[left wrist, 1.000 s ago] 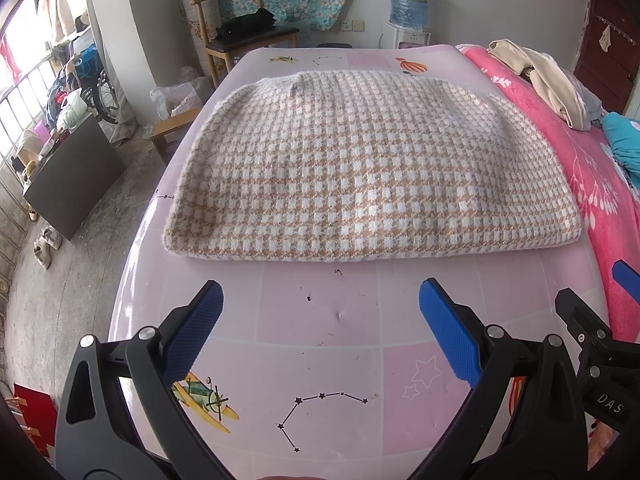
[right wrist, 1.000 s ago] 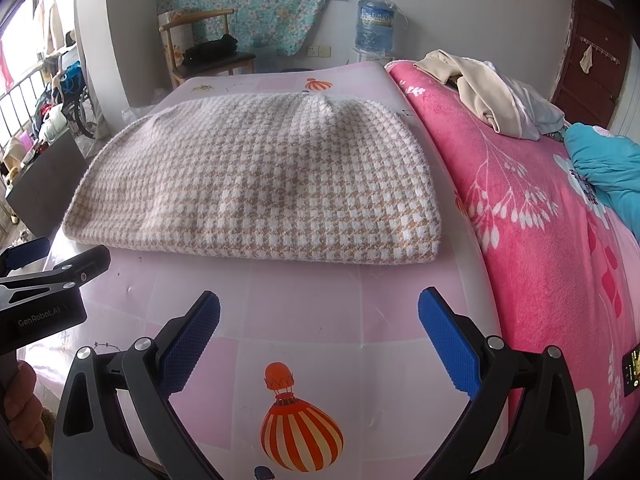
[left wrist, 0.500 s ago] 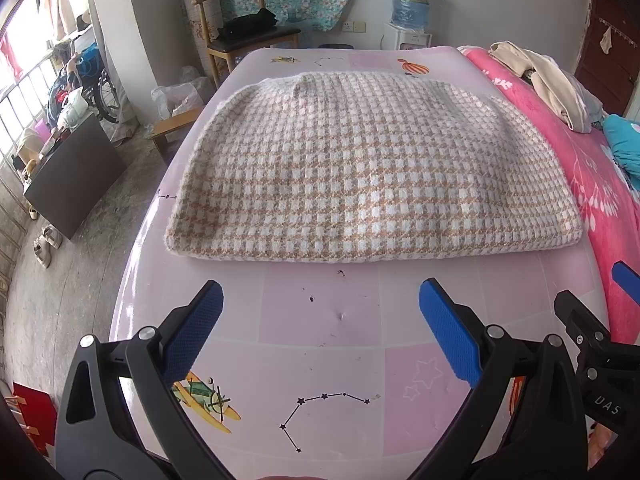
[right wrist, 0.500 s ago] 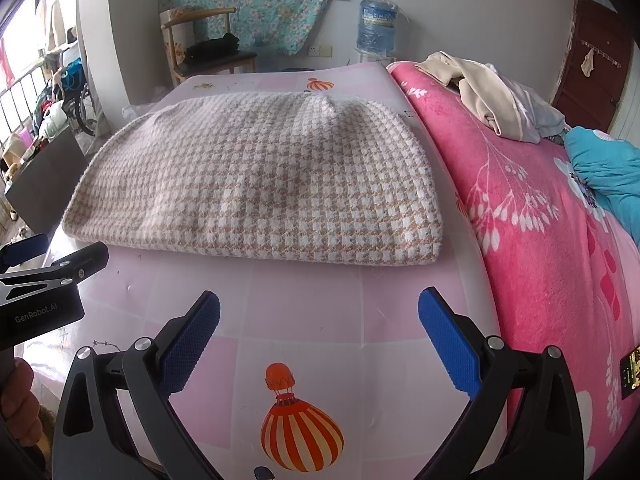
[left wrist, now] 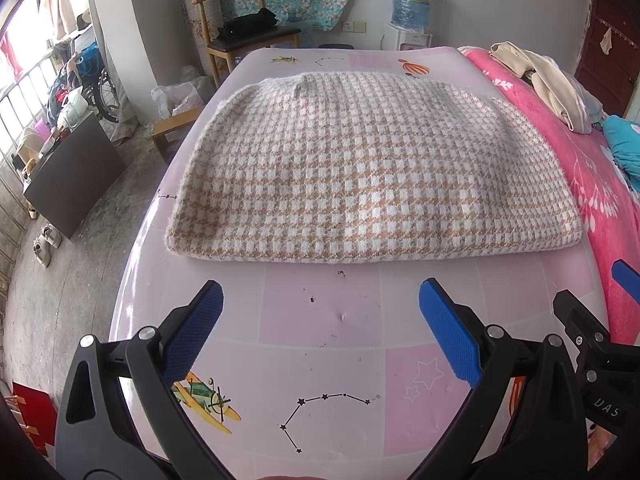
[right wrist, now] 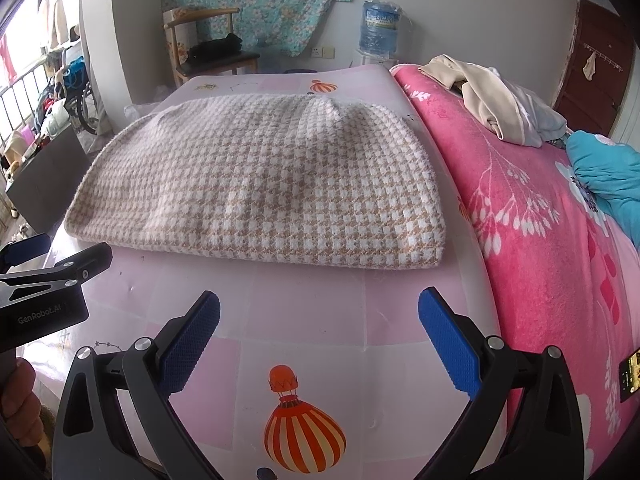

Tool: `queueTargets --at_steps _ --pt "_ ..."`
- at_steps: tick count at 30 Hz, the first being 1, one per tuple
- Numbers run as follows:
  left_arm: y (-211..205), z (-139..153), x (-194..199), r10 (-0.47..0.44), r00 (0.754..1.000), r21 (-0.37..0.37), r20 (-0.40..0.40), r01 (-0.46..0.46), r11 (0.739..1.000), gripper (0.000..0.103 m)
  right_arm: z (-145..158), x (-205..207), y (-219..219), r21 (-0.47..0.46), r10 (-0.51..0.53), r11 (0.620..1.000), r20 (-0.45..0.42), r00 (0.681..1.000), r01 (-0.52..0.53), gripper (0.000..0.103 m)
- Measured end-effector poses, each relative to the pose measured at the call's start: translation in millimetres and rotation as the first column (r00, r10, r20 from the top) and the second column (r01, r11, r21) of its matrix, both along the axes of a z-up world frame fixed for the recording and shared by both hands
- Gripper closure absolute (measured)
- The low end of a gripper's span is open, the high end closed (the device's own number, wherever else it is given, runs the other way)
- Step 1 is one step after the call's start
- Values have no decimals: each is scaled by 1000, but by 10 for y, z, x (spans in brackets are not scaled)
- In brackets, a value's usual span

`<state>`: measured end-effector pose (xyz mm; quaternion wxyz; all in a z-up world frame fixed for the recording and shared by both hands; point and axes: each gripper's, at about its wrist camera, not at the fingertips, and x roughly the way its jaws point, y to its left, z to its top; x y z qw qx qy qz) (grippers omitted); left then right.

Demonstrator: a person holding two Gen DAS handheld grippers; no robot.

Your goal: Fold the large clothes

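**Folded garment on a pink mat, both tools wide and empty**

A beige-and-white houndstooth garment [left wrist: 372,172] lies folded into a thick, flat rectangle on a pale pink mat [left wrist: 320,320] printed with balloons, a plane and star patterns. Its near folded edge runs crosswise just ahead of both tools, not touching either.

The left tool [left wrist: 320,320] hovers over bare mat, its blue-padded fingers [left wrist: 192,332] spread wide with nothing between them. The garment sits straight ahead of it. At its right, part of the right tool shows at the frame edge.

The right tool [right wrist: 319,328] also stands wide and empty, over a striped balloon print [right wrist: 304,436]. The garment lies ahead and slightly left of it. To its right spreads a bright pink floral blanket [right wrist: 540,260], with a heap of cream clothes [right wrist: 488,96] and a teal item [right wrist: 608,172] farther off on it. The left tool's black body shows at its left.

Beyond the mat, well ahead of both tools, stand a wooden chair [left wrist: 240,36] and a water jug [left wrist: 412,0] against the wall.
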<state>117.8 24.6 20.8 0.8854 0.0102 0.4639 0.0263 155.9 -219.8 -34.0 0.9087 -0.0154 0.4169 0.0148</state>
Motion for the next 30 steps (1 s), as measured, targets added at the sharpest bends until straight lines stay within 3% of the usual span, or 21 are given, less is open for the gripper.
queueTargets --at_steps 30 --pt "9 -8 9 2 1000 -3 2 -2 1000 8 5 -3 3 0 -1 1000 2 1000 1 6"
